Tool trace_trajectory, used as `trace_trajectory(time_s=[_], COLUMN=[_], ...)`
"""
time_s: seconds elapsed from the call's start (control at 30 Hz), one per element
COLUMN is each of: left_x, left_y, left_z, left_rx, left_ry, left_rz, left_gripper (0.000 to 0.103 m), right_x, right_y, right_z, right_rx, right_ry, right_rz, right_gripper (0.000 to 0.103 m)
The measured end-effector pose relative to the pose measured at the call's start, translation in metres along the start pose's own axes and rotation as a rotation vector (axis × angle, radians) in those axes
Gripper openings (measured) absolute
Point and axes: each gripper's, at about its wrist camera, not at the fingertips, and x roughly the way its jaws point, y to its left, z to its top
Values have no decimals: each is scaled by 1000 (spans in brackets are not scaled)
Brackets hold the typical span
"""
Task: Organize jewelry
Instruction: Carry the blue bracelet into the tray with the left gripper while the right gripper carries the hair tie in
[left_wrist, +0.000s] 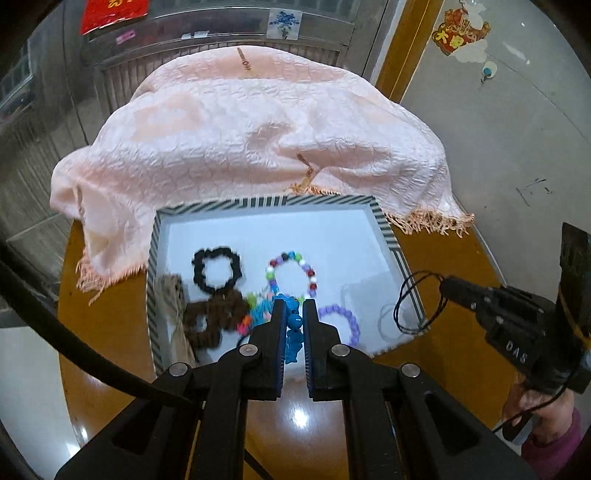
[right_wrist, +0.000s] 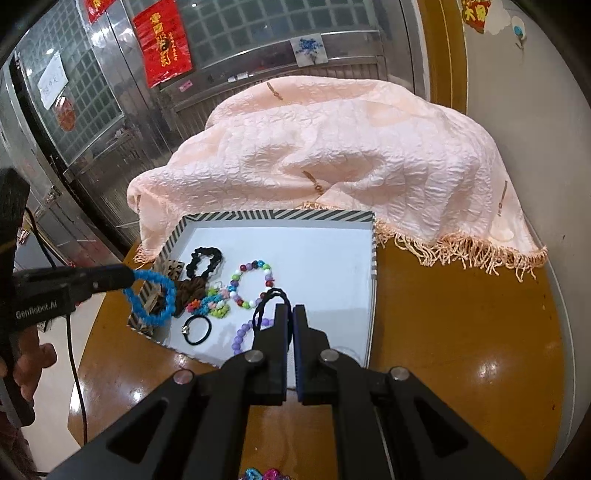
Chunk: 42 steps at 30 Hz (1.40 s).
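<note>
- Left gripper (left_wrist: 294, 325) is clamped down on a blue beaded bracelet (right_wrist: 149, 297), pinching one spot on the loop so the rest dangles free. Looks like it's hanging over the near left corner of the tray (right_wrist: 280, 215), probably so it can just be let go and land inside.
- Right gripper (right_wrist: 290, 317) has its jaws nearly together on a thin black hair tie (right_wrist: 269, 304). From the left wrist view the same tie (left_wrist: 417, 302) hangs as a loose loop over the tray's right edge, so it's lifted off the surface, not lying flat.
- Already sitting in the tray: a black scrunchie (left_wrist: 217, 270), a brown scrunchie (left_wrist: 210, 319), a multicolored bead bracelet (left_wrist: 291, 275) and a purple bead bracelet (left_wrist: 341, 321). They're bunched toward the left and front, leaving the far right floor bare, so I'd guess that's where the tie should go.
- Another black hair tie (right_wrist: 197, 330) with a small metal bit lies near the front wall.
- Something tan sits in the left corner (left_wrist: 170, 295), too blurry to call.
- Pink fringed cloth (left_wrist: 258, 125) is heaped behind the tray on the wooden table (right_wrist: 461, 314), out of the way.
</note>
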Motion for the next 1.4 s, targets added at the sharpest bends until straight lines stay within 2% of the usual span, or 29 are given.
trace_trajectory(time_s=[0.37,0.77,1.1,1.4], left_x=[49,112,149,167], left_y=[1,15,70,80], left_z=[45,85,81,75], left_rx=[38,10,-120,-160], left_ry=[35,85,146,155], left_rz=[50,25,61,77], left_gripper=[0,0,0,0], right_x=[40,101,151,183], right_y=[-12,-25,-44,-45], right_z=[21,50,61,68], right_rx=[29,63,109,135], right_ry=[38,93,138,134], right_rz=[2,14,-19,-69], right_gripper=[2,2,3,3])
